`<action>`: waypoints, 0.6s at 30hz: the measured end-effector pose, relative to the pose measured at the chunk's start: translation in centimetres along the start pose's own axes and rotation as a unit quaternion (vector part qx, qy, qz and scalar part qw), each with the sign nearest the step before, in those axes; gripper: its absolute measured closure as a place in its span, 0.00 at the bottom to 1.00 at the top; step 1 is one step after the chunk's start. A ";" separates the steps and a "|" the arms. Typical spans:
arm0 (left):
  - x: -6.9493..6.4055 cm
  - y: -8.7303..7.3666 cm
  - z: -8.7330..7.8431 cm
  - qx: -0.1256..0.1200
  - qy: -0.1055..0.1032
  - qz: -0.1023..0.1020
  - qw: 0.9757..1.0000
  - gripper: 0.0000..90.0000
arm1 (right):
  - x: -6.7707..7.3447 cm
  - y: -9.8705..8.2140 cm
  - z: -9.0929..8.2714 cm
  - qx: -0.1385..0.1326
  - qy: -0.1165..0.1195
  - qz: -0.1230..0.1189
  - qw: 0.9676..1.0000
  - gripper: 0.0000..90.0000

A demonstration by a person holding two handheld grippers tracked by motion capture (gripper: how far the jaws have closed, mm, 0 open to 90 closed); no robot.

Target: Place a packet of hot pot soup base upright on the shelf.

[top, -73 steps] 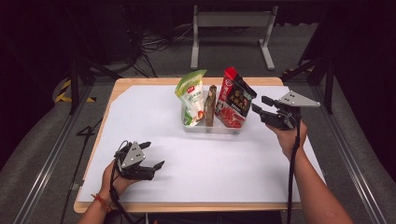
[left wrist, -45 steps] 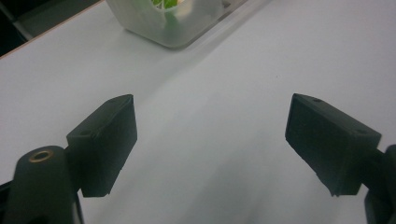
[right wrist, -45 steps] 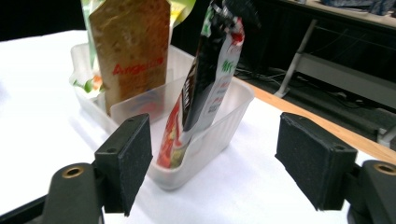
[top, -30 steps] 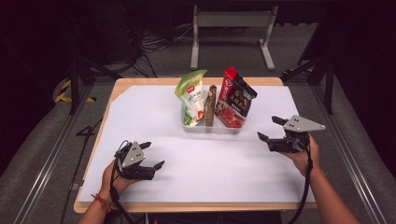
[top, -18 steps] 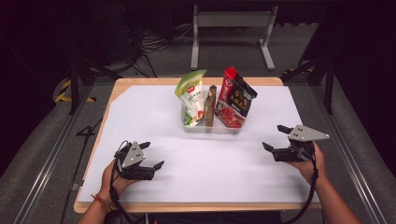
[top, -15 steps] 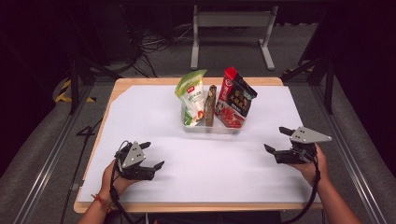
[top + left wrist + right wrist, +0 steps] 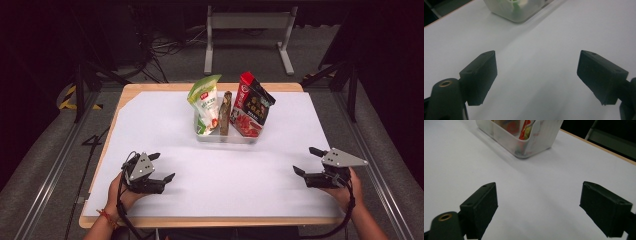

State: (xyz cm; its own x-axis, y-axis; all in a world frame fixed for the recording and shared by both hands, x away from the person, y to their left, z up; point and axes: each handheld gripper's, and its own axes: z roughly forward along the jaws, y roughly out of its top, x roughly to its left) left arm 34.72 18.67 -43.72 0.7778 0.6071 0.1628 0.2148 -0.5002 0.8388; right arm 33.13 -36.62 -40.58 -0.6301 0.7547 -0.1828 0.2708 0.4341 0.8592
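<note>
Three packets (image 7: 252,106) in clear bin (image 7: 225,137); labels unreadable.

- The clear bin (image 7: 516,10) is cut off by the top edge in both gripper views; its contents are blurred.
- The print on the green pouch (image 7: 205,102) and red pouch (image 7: 252,107) is too small to be read.
- The person's forearms are cut off at the bottom edge.

White sheet (image 7: 165,130) is bare across the near half and down both sides, so either gripper can sweep there unblocked. Only obstacle: the clear bin (image 7: 226,135) at centre-far, with green pouch (image 7: 204,102), brown stick pack (image 7: 225,112) and red-black pouch (image 7: 252,106) standing tall out of it, packed close together. Left gripper (image 7: 161,168) and right gripper (image 7: 306,161) sit near the front edge, well apart, jaws wide with nothing between them.
</note>
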 end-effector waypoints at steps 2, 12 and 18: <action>0.0 0.0 -0.1 -0.001 0.000 0.000 1.000 0.19 | 0.0 -0.7 -0.4 0.003 0.001 0.005 1.000 0.16; 0.0 0.1 0.0 -0.007 -0.007 0.004 1.000 0.19 | -0.5 -3.9 -2.7 -0.005 -0.020 0.039 0.999 0.17; -0.1 0.2 0.2 -0.005 -0.010 0.007 1.000 0.19 | -0.6 -4.6 -3.4 -0.009 -0.029 0.046 0.998 0.16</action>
State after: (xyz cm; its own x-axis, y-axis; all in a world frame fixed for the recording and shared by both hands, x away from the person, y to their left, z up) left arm 34.77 18.44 -43.68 0.7927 0.5872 0.1636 0.1980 -0.5019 0.8420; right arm 29.78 -40.75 -42.74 -0.5596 0.8187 -0.1291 0.3128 0.3529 0.8818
